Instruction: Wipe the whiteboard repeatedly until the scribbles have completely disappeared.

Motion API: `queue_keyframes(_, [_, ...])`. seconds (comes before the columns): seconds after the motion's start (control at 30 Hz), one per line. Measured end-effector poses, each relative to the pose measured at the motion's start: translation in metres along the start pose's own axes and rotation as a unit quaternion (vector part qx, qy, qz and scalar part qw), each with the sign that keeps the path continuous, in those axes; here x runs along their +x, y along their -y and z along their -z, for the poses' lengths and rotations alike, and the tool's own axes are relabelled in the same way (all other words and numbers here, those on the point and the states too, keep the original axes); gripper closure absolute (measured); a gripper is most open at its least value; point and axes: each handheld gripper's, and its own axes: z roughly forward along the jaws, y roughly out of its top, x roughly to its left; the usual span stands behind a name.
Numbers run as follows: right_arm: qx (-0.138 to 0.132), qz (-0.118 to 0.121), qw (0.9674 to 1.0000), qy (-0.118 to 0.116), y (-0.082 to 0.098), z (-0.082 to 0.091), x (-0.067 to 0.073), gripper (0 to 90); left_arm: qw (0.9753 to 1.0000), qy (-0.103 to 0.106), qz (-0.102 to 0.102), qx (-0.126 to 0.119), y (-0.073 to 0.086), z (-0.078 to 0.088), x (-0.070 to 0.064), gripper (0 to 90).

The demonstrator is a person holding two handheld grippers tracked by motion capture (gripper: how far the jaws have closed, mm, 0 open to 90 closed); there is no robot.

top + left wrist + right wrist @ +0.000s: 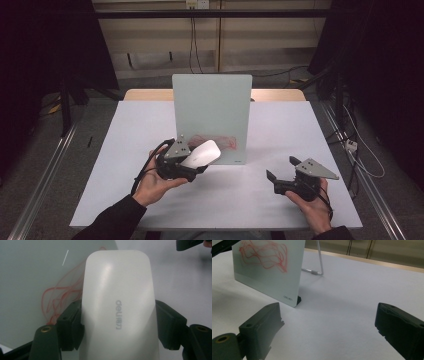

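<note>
A pale glass board point(212, 112) stands upright at the table's middle, with red scribbles point(215, 141) low on its face. My left gripper point(192, 167) is shut on a white oblong eraser point(201, 153), held just in front of the board's lower left part. In the left gripper view the eraser point(118, 302) sits between the two black pads point(71, 326), and the red scribbles point(60, 300) lie behind it. My right gripper point(281, 168) stands open at the right, low over the table, with nothing between its fingers point(262, 325). The board point(269, 267) is ahead of it to the left.
The white table point(280, 125) has free room on both sides of the board. A metal stand leg point(318, 262) props the board from behind. Cables point(350, 145) run along the floor at the right.
</note>
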Motion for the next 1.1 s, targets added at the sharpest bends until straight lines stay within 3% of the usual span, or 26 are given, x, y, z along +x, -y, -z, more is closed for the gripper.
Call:
queue_keyframes(0.3, [0.0,0.0,1.0,-0.003,0.001,0.003,0.001,6.4,0.9979,-0.058,-0.018,-0.022,0.0,0.006,-0.003,30.9])
queue_keyframes(0.33, [0.0,0.001,1.0,-0.003,0.001,0.003,0.001,6.4,0.996,-0.08,-0.033,-0.023,0.001,0.007,-0.003,30.9])
queue_keyframes(0.47, [0.0,0.002,1.0,-0.003,0.001,0.002,0.001,6.4,0.9941,-0.096,-0.039,-0.032,0.002,0.007,-0.003,30.9])
queue_keyframes(0.6, [0.0,0.002,1.0,-0.003,0.001,0.002,0.001,6.4,0.99,-0.124,-0.059,-0.035,0.003,0.007,-0.004,30.9])
queue_keyframes(0.63, [0.0,0.002,1.0,-0.003,0.001,0.002,0.001,6.4,0.9875,-0.136,-0.069,-0.04,0.003,0.006,-0.005,30.9])
queue_keyframes(0.7, [0.001,0.001,1.0,-0.003,0.001,0.002,0.001,6.4,0.9855,-0.145,-0.08,-0.039,0.002,0.005,-0.005,30.9])
queue_keyframes(0.73, [0.0,0.001,1.0,-0.003,0.001,0.002,0.001,6.4,0.9826,-0.158,-0.09,-0.037,0.002,0.004,-0.006,30.9])
queue_keyframes(0.8, [0.001,0.001,1.0,-0.003,0.001,0.002,0.001,6.4,0.9803,-0.165,-0.099,-0.045,0.001,0.002,-0.005,30.9])
queue_keyframes(0.93, [0.0,0.001,1.0,-0.003,0.001,0.002,0.0,6.4,0.9757,-0.178,-0.123,-0.034,0.001,-0.003,-0.004,30.9])
queue_keyframes(1.03, [0.0,0.002,1.0,-0.004,0.001,0.002,0.001,6.4,0.9734,-0.185,-0.129,-0.043,0.001,-0.006,-0.003,30.9])
queue_keyframes(1.1, [0.0,0.002,1.0,-0.004,0.001,0.002,0.001,6.4,0.9746,-0.182,-0.122,-0.045,0.0,-0.005,-0.001,30.9])
